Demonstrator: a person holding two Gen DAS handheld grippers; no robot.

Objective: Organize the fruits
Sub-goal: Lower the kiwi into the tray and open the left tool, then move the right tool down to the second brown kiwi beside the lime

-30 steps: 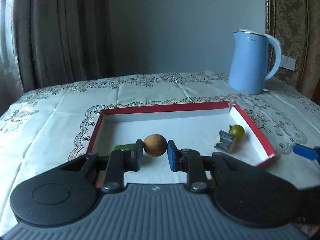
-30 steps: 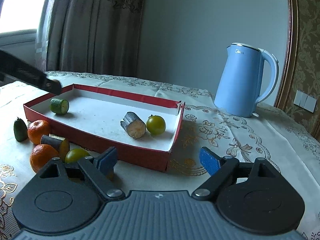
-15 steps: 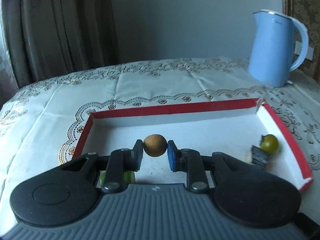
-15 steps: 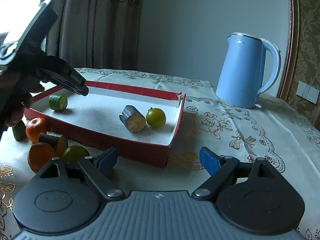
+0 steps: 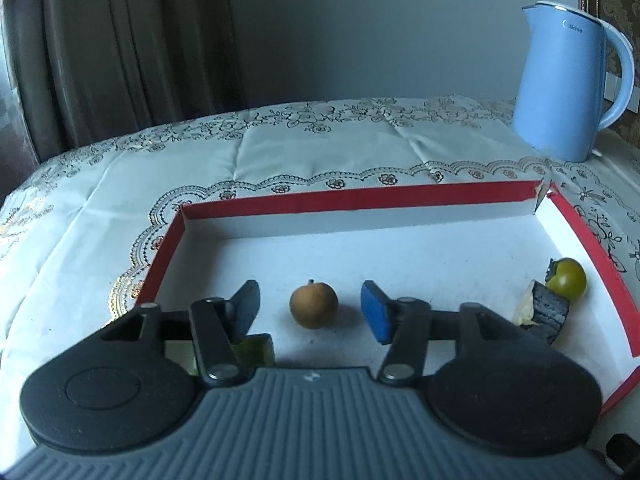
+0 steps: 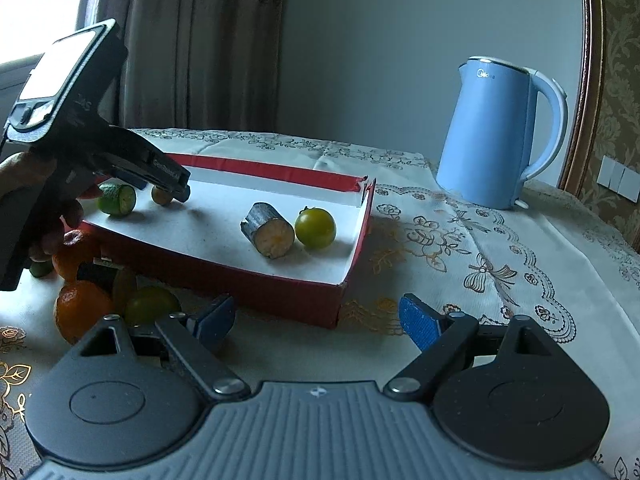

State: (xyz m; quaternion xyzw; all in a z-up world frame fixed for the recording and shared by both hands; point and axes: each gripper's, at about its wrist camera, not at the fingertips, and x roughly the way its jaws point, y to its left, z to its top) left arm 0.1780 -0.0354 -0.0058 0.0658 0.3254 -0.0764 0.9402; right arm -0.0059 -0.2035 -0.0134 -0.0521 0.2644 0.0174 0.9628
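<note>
Left gripper [image 5: 310,308] releasing small brown fruit [image 5: 314,305] into red tray [image 5: 360,199].
Jaws just opening, fruit sitting free between; right gripper [image 6: 316,322] waiting agape.

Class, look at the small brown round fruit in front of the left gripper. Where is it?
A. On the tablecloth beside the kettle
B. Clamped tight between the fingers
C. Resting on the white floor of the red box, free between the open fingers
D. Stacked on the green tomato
C. The small brown fruit sits on the red box floor, with clear gaps to both fingers of the left gripper, whose jaws have just been opening.
</note>
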